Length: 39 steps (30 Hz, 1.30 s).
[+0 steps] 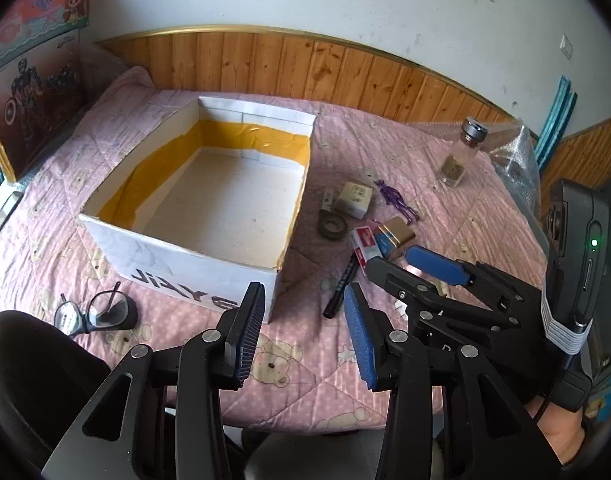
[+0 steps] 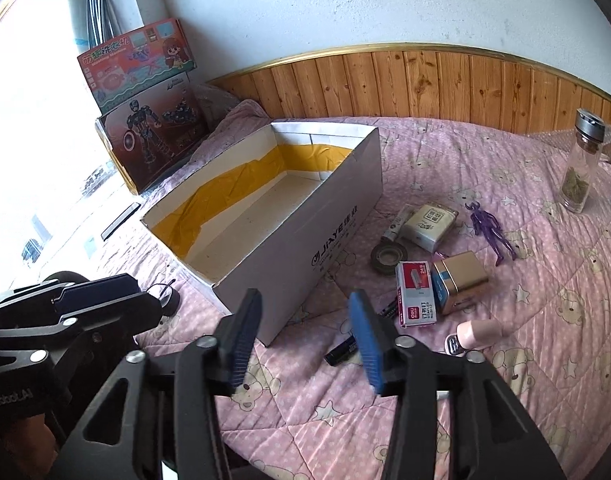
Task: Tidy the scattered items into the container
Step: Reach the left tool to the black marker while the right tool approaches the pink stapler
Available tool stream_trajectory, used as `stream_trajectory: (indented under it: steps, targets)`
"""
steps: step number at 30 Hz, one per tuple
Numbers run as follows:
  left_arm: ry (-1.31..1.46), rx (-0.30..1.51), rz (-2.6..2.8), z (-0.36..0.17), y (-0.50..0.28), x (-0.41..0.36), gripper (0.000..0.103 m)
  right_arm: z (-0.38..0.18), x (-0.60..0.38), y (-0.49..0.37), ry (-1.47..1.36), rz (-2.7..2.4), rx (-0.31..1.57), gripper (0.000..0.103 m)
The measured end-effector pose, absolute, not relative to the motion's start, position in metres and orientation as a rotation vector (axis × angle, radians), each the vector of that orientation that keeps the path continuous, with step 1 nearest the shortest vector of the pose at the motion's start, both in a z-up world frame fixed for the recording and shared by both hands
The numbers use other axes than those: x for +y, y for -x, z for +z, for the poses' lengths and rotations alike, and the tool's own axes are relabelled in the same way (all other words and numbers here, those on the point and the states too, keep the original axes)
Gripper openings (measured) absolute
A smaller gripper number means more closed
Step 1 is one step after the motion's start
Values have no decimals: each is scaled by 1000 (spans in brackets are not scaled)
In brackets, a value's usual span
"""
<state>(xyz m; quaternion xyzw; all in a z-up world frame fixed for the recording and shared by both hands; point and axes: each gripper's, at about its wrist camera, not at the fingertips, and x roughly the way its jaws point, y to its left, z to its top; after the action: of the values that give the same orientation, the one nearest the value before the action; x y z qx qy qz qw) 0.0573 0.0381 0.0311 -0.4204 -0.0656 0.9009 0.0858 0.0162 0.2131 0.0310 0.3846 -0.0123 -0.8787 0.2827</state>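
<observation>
Surface: pink quilt (image 2: 545,340) printed with bears and stars
Centre-left: open white cardboard box (image 2: 305,248) with yellow tape inside
Right of box: tape roll (image 2: 388,256), staple box (image 2: 416,294), gold tin (image 2: 459,286), white packet (image 2: 429,222), purple figure (image 2: 491,230)
Near edge: black marker (image 1: 341,286), pink bottle (image 2: 479,332)
Far right: glass jar (image 2: 581,166), upright
Left front: glasses (image 1: 91,312)
Far left: toy boxes (image 2: 153,120) propped up
</observation>
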Motion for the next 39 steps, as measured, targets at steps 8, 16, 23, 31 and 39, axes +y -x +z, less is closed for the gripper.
stream_trajectory:
  steps: [8,16,23,31,39]
  targets:
    - [1272,-195,2653,24,-55,49,45,25,228,-9,-1079,-2357,-88,52]
    - [1264,-151,2593,13,-47,72,47,12,240,-1,-1140,-2353,-132,56]
    - [1303,-118,2513,-8,-30,98,48,-6,262,10,-1216,-2375,-173,56]
    - [1379,-112,2429,-43,4,117,48,-36,308,32,-1358,-2430,-290,56]
    - [1450,-109,2359,-84,35,123,48,-56,314,43,-1424,-2424,-321,56]
